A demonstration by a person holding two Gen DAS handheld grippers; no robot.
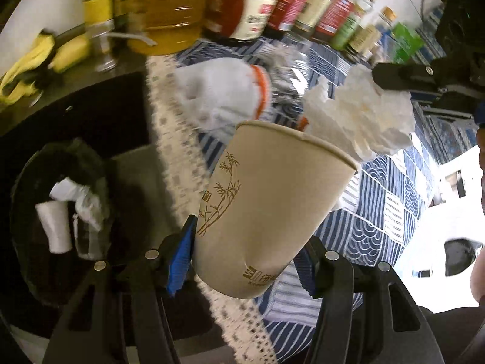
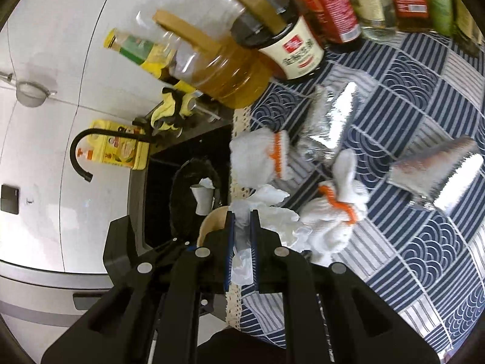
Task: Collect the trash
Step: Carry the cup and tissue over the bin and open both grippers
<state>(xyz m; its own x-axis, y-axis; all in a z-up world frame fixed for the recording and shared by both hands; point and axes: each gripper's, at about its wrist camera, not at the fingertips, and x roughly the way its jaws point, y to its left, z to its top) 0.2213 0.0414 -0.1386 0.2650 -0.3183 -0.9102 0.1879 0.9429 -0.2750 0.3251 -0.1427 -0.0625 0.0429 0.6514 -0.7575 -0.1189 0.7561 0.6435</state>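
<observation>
My left gripper [image 1: 242, 242] is shut on a beige paper cup [image 1: 272, 206] with a bamboo print, held tilted above the table edge. My right gripper [image 2: 242, 215] is shut on a crumpled white tissue [image 2: 272, 221], which hangs at the cup's rim [image 2: 212, 221]; the tissue also shows in the left wrist view [image 1: 357, 118] with the right gripper's finger [image 1: 394, 75] on it. A black-lined trash bin [image 1: 60, 188] stands below left with white trash inside; it also shows in the right wrist view [image 2: 194, 191].
White gloves with orange cuffs [image 2: 260, 154] [image 2: 333, 212] and silver foil wrappers [image 2: 330, 121] [image 2: 436, 173] lie on the blue patterned tablecloth [image 2: 409, 257]. Oil and sauce bottles [image 2: 230, 69] line the back. A black sink and faucet [image 2: 81, 151] lie left.
</observation>
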